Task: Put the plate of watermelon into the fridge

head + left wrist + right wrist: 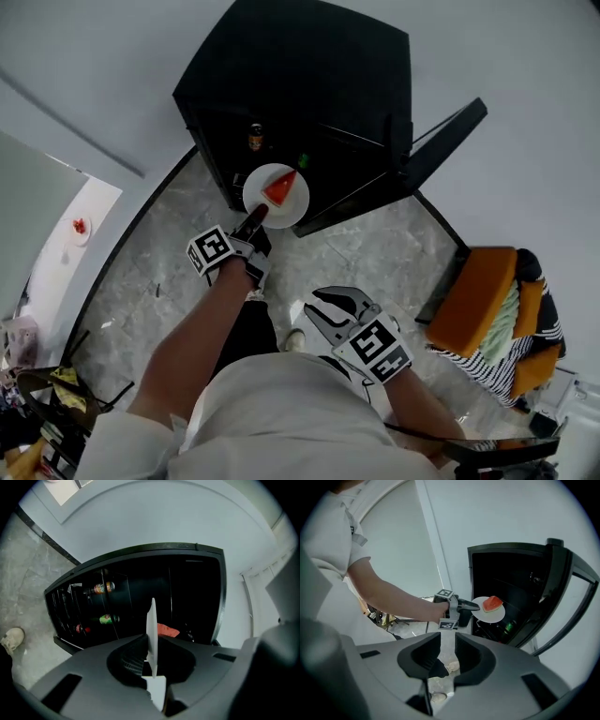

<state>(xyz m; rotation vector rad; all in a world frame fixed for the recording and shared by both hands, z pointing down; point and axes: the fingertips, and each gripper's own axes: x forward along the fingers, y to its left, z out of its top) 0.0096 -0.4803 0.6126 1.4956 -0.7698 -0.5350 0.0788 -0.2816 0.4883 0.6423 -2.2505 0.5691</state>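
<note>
A white plate (292, 208) carrying a red watermelon wedge (278, 187) is held level in front of the open black fridge (300, 75), at its shelf opening. My left gripper (255, 219) is shut on the plate's near rim. The left gripper view shows the plate (152, 620) edge-on between the jaws, with the wedge (166, 630) beyond it. In the right gripper view the plate (483, 615) and wedge (492, 603) hang before the fridge (511, 573). My right gripper (316, 309) is held back near my body, open, with nothing between its fingers.
The fridge door (441, 141) is swung open to the right. Bottles (102, 588) and a green can (107, 618) stand on its shelves. An orange chair (478, 300) with striped cloth sits at the right. A shoe (11, 639) lies on the marble floor.
</note>
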